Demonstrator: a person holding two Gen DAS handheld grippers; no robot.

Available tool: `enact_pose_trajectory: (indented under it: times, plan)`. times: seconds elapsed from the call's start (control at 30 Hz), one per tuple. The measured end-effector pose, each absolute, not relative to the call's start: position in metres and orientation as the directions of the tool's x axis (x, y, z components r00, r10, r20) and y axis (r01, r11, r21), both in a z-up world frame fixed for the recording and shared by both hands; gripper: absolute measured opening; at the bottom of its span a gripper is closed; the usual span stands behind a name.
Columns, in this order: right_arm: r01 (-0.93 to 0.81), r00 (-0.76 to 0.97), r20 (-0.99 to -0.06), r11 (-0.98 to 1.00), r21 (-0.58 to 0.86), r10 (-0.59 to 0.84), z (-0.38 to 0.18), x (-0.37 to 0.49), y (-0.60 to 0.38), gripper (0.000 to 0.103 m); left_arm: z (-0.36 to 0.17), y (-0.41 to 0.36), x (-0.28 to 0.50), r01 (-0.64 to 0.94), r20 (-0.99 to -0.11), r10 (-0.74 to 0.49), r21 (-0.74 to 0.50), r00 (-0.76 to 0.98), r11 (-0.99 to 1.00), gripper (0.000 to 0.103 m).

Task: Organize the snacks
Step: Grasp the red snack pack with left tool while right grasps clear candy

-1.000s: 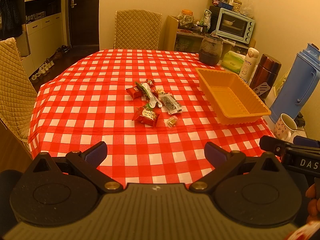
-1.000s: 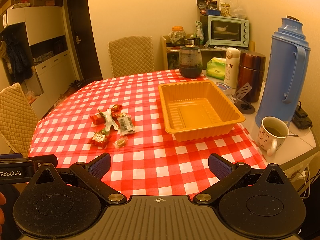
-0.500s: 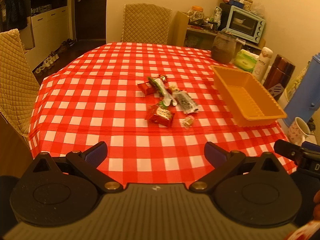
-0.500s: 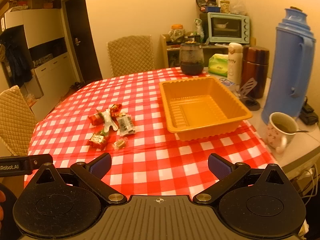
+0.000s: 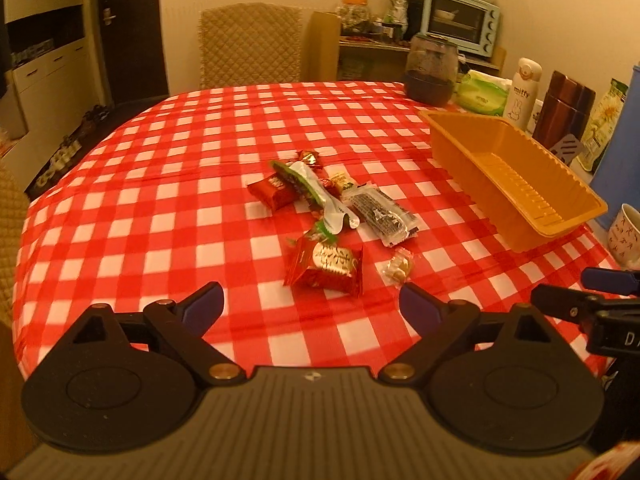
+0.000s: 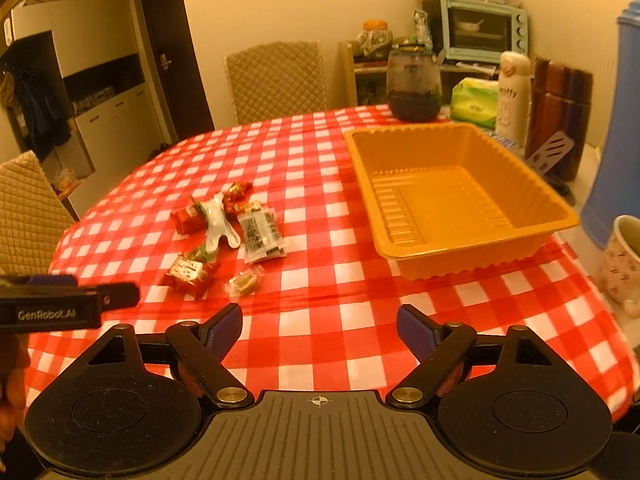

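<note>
The left gripper point(image 5: 311, 305) was spread wide with nothing between its fingers, held above the near edge of the surface point(image 5: 168, 208), which was covered in a red-and-white checked cloth. Just beyond its fingertips lay a red and gold snack packet point(image 5: 326, 266), with a small clear-wrapped candy point(image 5: 397, 267) just to its right. Farther on, the rest of the snack pile sat together: a dark biscuit packet point(image 5: 380, 214), a white and green wrapper point(image 5: 320, 194) lying across a red packet point(image 5: 274, 192), and a small red foil sweet point(image 5: 310, 157) at the far end.

The right gripper point(image 6: 319, 326) was likewise spread and empty, held over the near part of the surface. The snack pile lay to its far left, and the orange tray point(image 6: 472, 256) stood to its far right, apart from the snacks and with nothing visible inside. The body of the left gripper showed at the left edge of this view.

Past the tray, along the far right of the surface, stood a dark glass jar point(image 6: 414, 86), a green tissue pack point(image 6: 474, 102), a white bottle point(image 6: 514, 98), a brown flask point(image 6: 560, 116), a blue thermos point(image 6: 618, 128) and a mug point(image 6: 622, 264). A quilted chair point(image 6: 276, 80) stood at the far side.
</note>
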State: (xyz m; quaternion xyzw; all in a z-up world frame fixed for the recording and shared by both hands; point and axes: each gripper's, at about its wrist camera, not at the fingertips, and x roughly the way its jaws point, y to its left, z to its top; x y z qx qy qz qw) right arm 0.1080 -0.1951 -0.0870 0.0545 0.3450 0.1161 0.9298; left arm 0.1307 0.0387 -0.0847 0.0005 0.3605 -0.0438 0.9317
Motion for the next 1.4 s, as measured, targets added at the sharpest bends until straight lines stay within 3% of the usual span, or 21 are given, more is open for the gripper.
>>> enact_pose_trajectory:
  times: [0.73,0.9,0.97,1.07,1.3,1.4]
  plan:
    - [-0.197,0.678,-0.684,0.963,0.186,0.271,-0.142,0.163,-0.167,0.079,-0.142,0.031,0.199,0.230,-0.680,-0.175,-0.010,0.712,0.973,0.068]
    - [-0.193,0.677,-0.685,0.963,0.186,0.268,-0.145,0.165,-0.163,0.079,-0.142,0.032,0.204,0.229,-0.672,-0.207,-0.058,0.711,0.972,0.051]
    - [-0.193,0.678,-0.685,0.964,0.185,0.267,-0.145,0.165,-0.162,0.079,-0.141,0.034,0.205,0.220,-0.671,-0.214,-0.078,0.709,0.972,0.035]
    - [-0.195,0.680,-0.682,0.963,0.185,0.269,-0.144,0.166,-0.160,0.079,-0.141,0.041,0.204,0.193,-0.669,-0.218,-0.112,0.711,0.975,0.025]
    - [-0.229,0.689,-0.659,0.953,0.197,0.302,-0.140,0.173,-0.148,0.079,-0.137,0.058,0.203,0.133,-0.669,-0.195,-0.143,0.717,0.981,0.023]
    - [-0.242,0.692,-0.650,0.949,0.200,0.314,-0.140,0.177,-0.144,0.079,-0.139,0.063,0.203,0.119,-0.672,-0.197,-0.161,0.714,0.980,0.026]
